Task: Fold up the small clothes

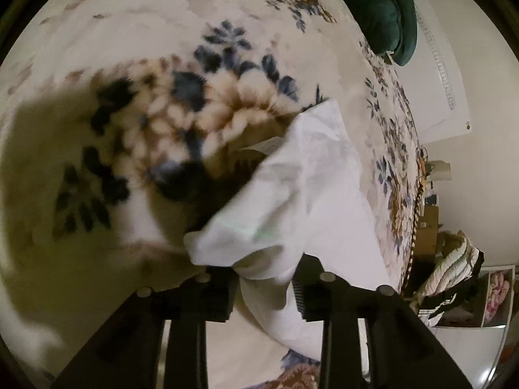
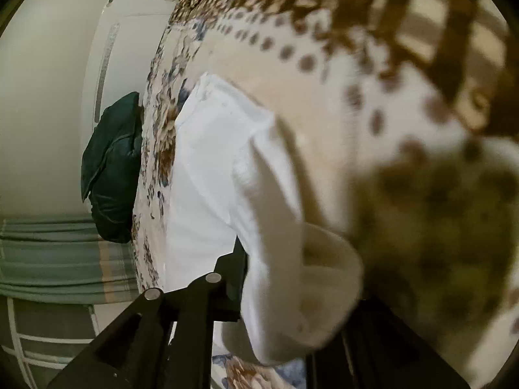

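A small white garment (image 1: 301, 194) hangs over the floral blanket (image 1: 162, 113). My left gripper (image 1: 264, 291) is shut on the white garment's lower edge, with cloth bunched between its black fingers (image 1: 217, 295). In the right wrist view the same white garment (image 2: 220, 168) stretches away from me. My right gripper (image 2: 292, 295) is shut on the garment's near end; the cloth drapes over and hides its right finger. The left finger (image 2: 227, 285) shows. Both views are blurred by motion.
A dark green cushion (image 1: 379, 6) lies at the blanket's far edge, also in the right wrist view (image 2: 113, 165). A white wall panel (image 1: 438, 64) stands behind. A heap of bedding (image 1: 454, 269) and boxes sit at the right. A striped green cloth (image 2: 58, 259) lies at the left.
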### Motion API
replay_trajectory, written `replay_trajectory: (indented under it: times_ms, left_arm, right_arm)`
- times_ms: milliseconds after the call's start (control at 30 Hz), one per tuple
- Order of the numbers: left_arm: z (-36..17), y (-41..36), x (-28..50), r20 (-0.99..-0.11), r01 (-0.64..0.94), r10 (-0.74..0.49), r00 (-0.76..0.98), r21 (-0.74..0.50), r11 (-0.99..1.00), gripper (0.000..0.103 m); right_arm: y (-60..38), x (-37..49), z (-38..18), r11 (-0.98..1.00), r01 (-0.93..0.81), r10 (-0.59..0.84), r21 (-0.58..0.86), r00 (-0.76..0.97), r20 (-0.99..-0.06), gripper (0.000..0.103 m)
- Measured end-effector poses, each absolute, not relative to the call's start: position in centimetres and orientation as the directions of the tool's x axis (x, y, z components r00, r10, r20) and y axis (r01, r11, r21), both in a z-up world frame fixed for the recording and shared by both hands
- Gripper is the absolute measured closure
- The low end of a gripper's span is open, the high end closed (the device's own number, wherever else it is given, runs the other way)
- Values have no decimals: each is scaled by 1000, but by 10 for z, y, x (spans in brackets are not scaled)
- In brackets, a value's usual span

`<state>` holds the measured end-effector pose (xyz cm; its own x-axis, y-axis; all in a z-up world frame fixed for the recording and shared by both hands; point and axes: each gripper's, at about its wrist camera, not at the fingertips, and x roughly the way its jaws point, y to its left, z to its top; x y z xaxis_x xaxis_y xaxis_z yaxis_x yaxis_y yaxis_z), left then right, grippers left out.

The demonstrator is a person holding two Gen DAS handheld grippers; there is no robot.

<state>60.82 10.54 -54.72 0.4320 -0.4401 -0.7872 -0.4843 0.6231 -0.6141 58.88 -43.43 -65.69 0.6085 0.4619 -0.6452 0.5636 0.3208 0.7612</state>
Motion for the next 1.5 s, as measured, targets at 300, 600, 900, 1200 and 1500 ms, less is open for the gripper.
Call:
replay_trajectory:
  times_ms: [300,600,900,1200,1500]
  left_arm:
    - [-526,112,594,-852,-463,-359,382,-513,723,50]
    - [-449,44,562,-924,-149,-29,381,-93,984,13]
    - [-344,8,504,-886,22,-29,463,-21,1000,13]
    - [-219,0,412,-827,115,-63,558,2,993,13]
    - [-114,3,295,-773,112,-69,631,3,994,13]
  right_arm:
    - [-456,560,-650,374,614,400,695,569,-718,70]
    - [-379,554,-561,835,507,27,213,349,-937,5]
    - [-294,515,-431,912,410,-162,24,411,-897,2]
    - [-255,405,-263,926,378,-203,17,534,-821,2]
    - [-233,276,-134,946,323,-191,29,626,-756,2]
